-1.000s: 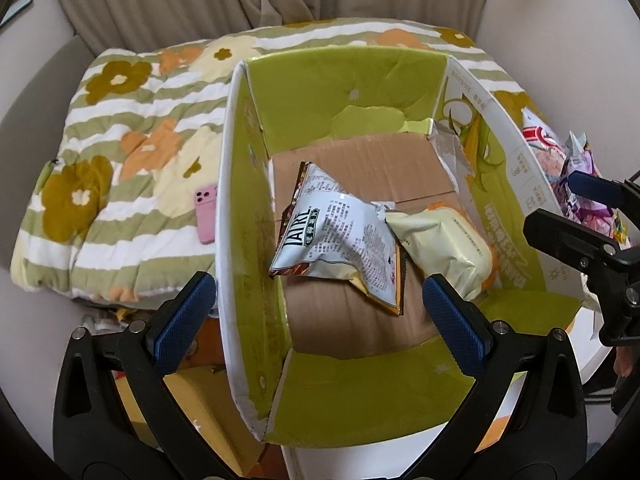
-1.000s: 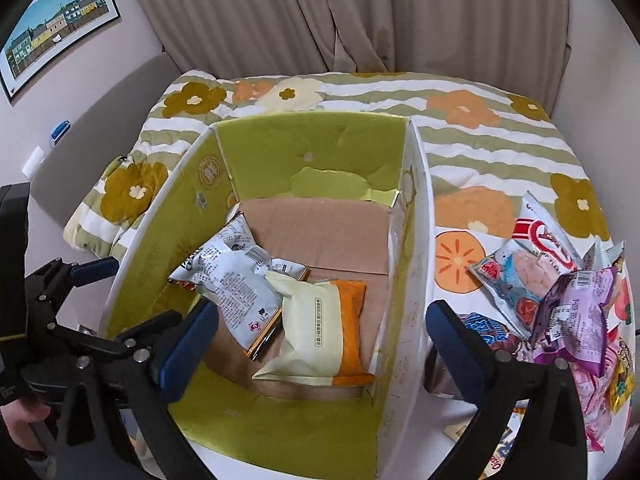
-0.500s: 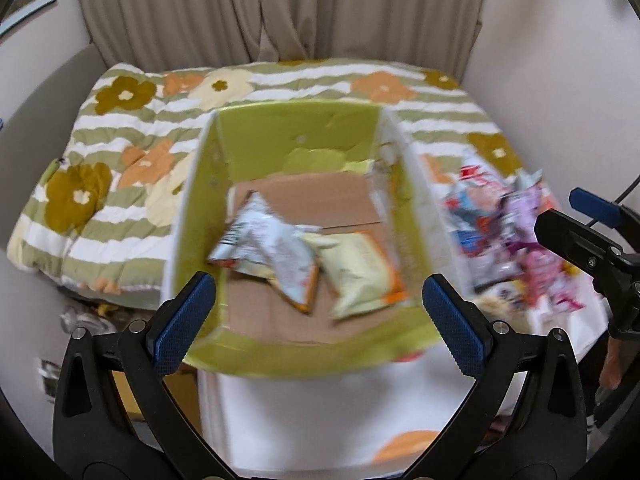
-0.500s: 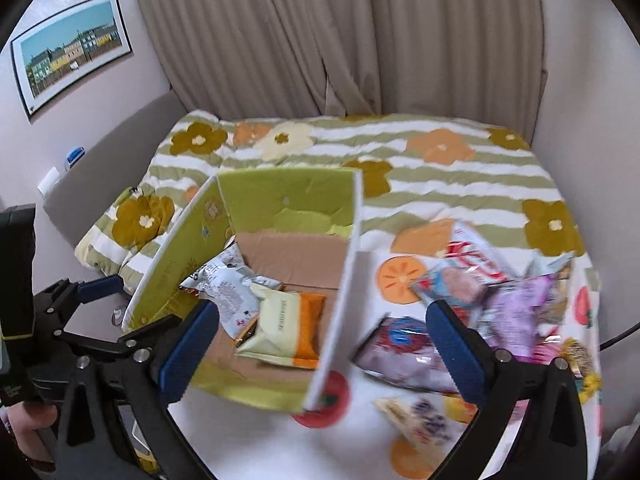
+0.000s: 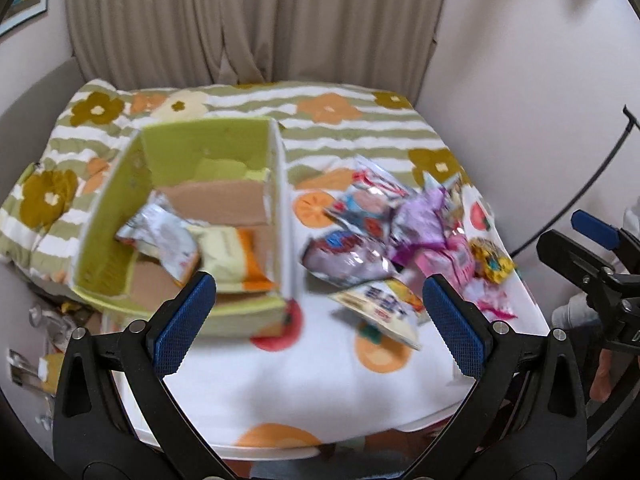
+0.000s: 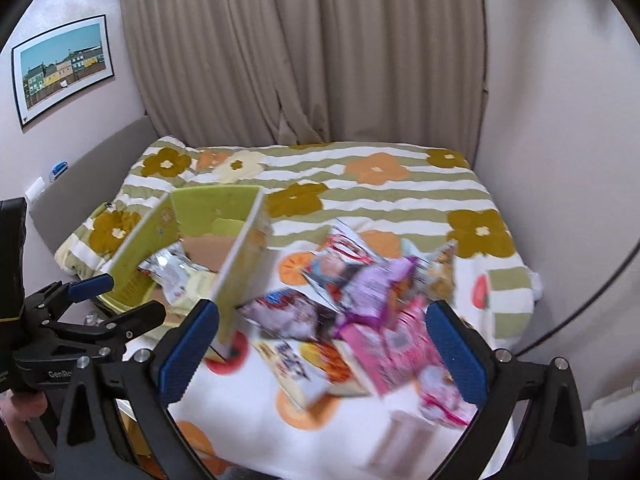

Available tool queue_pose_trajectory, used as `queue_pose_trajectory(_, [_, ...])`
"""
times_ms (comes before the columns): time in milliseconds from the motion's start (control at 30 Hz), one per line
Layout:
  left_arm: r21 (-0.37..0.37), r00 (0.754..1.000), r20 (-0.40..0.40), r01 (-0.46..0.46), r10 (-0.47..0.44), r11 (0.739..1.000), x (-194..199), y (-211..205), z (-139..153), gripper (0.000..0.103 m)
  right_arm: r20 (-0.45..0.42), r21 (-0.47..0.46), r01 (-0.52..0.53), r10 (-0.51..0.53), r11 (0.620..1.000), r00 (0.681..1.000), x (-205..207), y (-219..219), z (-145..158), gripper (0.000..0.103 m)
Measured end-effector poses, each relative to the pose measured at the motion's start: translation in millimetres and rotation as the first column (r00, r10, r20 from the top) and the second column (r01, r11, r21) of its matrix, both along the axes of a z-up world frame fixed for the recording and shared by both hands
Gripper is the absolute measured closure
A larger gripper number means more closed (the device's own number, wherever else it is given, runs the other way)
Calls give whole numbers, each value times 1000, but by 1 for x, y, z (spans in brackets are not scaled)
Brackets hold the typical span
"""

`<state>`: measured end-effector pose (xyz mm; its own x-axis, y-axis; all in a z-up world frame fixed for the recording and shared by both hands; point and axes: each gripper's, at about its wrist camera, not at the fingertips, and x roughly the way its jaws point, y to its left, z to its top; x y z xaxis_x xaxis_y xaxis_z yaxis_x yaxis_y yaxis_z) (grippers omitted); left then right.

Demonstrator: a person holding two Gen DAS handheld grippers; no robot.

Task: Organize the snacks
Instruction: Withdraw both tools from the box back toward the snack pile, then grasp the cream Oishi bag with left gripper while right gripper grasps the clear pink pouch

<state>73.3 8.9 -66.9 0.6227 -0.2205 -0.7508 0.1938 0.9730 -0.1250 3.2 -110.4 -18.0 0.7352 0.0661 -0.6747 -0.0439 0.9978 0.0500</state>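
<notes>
Motion blur smears snack pile (image 6: 360, 304); you can't read any packet print. Box (image 5: 276, 216) right wall hides part of its floor. Your right claw (image 5: 592, 248) cut off at frame edge.

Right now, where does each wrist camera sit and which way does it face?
Left wrist: behind the open left gripper, facing the bed, green box and snack pile; right gripper at its right edge.
Right wrist: behind the open right gripper, over the snack pile; left gripper at its left.
Shared: box, pile, curtain.
</notes>
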Motion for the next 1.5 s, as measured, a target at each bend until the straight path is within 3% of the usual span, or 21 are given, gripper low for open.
queue_pose_trajectory(400, [-32,987,-156,26,-31,999,17,-58,-76,0,-77,5,143,-143,990,987,-31,-56,-46,0])
queue_pose_trajectory(633, [-7,972,-226,60,-60,998,38,-81,-118,0,-197,43,230,-218,972,956,-33,-81,-95,0])
queue_pose_trajectory(1033, [-109,943,-331,8,-44,994,68,-87,-168,4,-348,83,289,-244,954,905,-28,-91,-168,0])
queue_pose_trajectory(1233, [-195,929,-361,3,-75,981,71,-87,-180,22,-379,73,303,-254,950,890,-27,-93,-188,0])
queue_pose_trajectory(1367, [-174,933,-348,31,-91,984,68,-89,-178,39,-392,80,307,-253,948,885,-28,-94,-195,0])
queue_pose_trajectory(1500, [-175,934,-342,41,-100,984,65,-90,-177,47,-395,79,303,-249,950,884,-28,-93,-200,0])
